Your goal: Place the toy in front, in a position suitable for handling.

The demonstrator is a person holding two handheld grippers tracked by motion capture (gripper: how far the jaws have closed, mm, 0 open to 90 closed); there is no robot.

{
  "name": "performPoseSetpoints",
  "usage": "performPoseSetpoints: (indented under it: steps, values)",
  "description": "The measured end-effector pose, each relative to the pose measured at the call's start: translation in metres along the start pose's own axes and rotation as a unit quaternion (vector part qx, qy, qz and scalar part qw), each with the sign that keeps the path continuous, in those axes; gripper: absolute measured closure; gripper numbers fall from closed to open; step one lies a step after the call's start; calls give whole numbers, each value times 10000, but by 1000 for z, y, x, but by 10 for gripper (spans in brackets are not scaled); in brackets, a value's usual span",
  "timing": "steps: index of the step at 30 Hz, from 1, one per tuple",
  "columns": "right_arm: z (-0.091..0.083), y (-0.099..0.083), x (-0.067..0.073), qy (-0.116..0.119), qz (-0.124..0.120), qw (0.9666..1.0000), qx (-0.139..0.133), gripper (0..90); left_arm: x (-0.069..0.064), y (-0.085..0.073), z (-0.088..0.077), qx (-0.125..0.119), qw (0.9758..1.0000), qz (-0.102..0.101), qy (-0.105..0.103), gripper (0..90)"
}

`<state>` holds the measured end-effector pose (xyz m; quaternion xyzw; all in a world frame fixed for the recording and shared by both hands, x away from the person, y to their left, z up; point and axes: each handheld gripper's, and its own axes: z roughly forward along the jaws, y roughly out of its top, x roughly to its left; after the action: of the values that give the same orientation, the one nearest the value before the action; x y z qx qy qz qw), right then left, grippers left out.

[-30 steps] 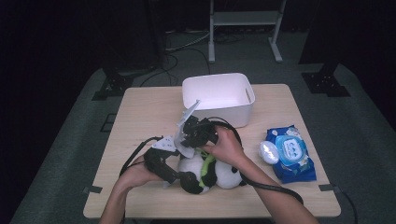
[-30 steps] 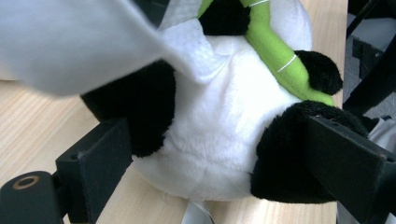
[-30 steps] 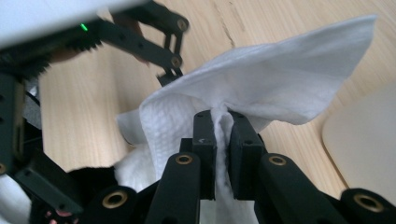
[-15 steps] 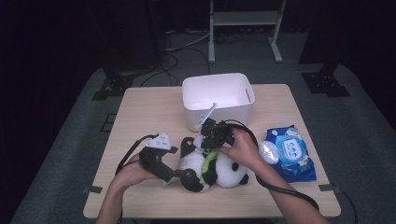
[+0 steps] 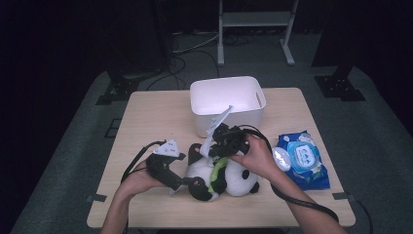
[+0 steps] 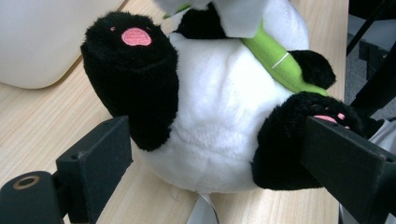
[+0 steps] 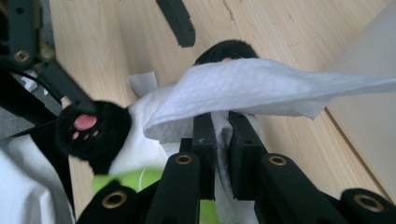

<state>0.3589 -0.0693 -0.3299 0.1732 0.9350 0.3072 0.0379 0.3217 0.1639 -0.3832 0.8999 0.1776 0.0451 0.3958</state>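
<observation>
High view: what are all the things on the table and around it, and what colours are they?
Toy panda: one, black and white with a green scarf, lying at the front middle of the table.
Wet wipe: one, white, pinched in the right gripper above the panda.
Tub: one, white, at the back middle of the table.
Pack of wipes: one, blue, on the right side of the table.
Table: one, light wood.
Stand: one, pale metal, on the floor behind the table.
Left gripper: one, black, its fingers apart on either side of the panda's bottom.
Right gripper: one, black, shut on the wet wipe.
</observation>
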Motion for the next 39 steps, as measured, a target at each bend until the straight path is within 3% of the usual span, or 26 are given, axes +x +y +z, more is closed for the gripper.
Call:
performPoseSetpoints:
  steps: [4,8,13,16,24,30,32,33,36,39]
  values:
    - [-9,-11,3,34,29,10000,0,818,0,1,-1,-29,10000,-5,7,80]
    - [-15,-28,6,241,129,9996,-84,818,-1,2,-1,-48,10000,12,-27,80]
    - [-10,-36,21,473,38,9989,-25,818,-2,2,-2,-60,10000,25,-42,80]
    - [4,-37,26,393,-48,9990,200,817,-3,2,-2,-54,10000,52,-49,81]
    - [11,-34,7,267,190,9994,83,819,-1,1,-10,-228,9997,11,-81,81]
    - [14,-32,-7,287,401,9988,-46,818,-1,1,0,-87,9998,50,-172,81]
    - [14,-32,-7,276,363,9989,-50,818,-1,0,3,-23,9999,67,-151,85]
    - [12,-30,-4,245,317,9992,-28,818,0,-2,10,134,9999,22,-40,85]
    - [9,-26,2,287,229,9993,-70,818,2,-3,13,78,9999,-79,-123,85]
    - [7,-18,12,516,126,9985,-151,818,3,-3,12,73,9999,-87,-112,85]
